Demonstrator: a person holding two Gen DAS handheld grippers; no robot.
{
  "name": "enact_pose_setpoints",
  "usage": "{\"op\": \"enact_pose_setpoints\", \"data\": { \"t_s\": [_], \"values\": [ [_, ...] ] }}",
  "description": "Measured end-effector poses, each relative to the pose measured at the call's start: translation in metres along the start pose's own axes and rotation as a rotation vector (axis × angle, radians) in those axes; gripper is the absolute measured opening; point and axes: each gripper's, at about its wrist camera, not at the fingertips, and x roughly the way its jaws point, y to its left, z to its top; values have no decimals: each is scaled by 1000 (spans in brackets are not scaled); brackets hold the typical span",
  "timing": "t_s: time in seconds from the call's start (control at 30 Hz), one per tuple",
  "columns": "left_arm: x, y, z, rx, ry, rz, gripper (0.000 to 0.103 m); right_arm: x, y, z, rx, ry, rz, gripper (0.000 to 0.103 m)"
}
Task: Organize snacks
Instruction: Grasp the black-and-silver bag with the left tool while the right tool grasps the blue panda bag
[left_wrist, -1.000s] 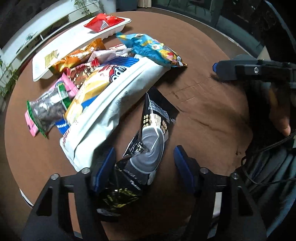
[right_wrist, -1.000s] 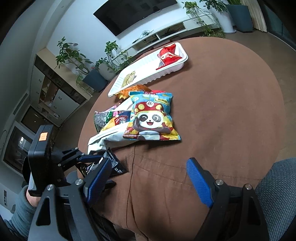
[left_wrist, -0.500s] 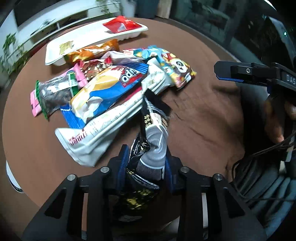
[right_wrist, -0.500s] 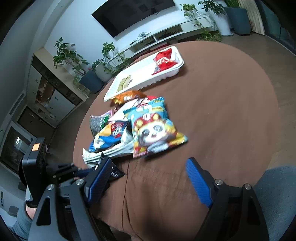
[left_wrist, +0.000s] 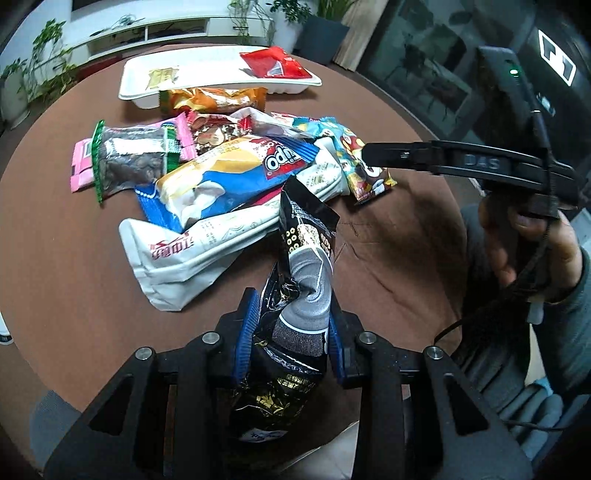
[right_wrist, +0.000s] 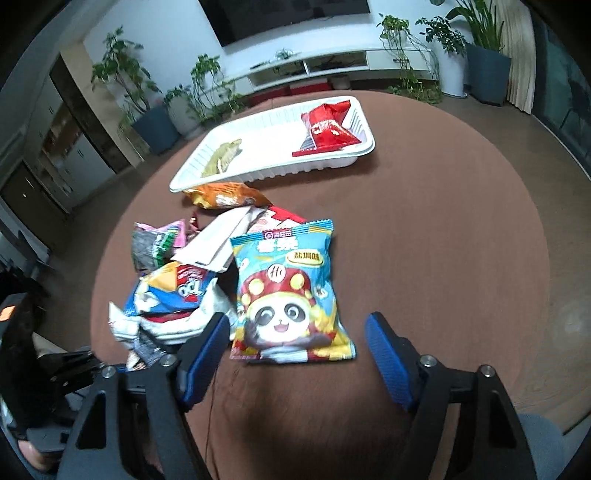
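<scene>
Left wrist view is showing the left gripper (left_wrist: 291, 325) squeezing the black packet (left_wrist: 299, 295) between its pads, while the right gripper (right_wrist: 295, 347) is hovering wide apart, panda bag (right_wrist: 288, 295) lying just ahead.

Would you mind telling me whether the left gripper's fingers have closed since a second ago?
Yes. The left gripper was open around the black snack bag and is now shut on it, lifting its end off the brown table.
</scene>
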Motion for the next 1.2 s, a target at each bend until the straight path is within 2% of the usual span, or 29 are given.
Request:
{"op": "enact_pose_setpoints", "data": {
  "t_s": [0.23, 0.47, 0.6, 0.7, 0.8, 1.2],
  "values": [
    [-8, 6, -8, -67, -31, -41, 32, 21, 10, 9, -32, 43, -23, 75],
    [-7, 9, -12, -90, -41, -60, 32, 39, 15, 14, -62, 97, -52, 74],
    [-8, 11, -13, -101, -50, -62, 32, 41, 16, 13, -89, 83, -60, 69],
    [-8, 11, -13, -105, -52, -66, 32, 39, 14, 12, -91, 75, -59, 59],
    [-8, 11, -14, -109, -53, -67, 32, 35, 10, 10, -80, 68, -52, 54],
    [-16, 8, -15, -121, -79, -97, 31, 9, -11, -2, 19, 11, -18, 47]
  ]
}}
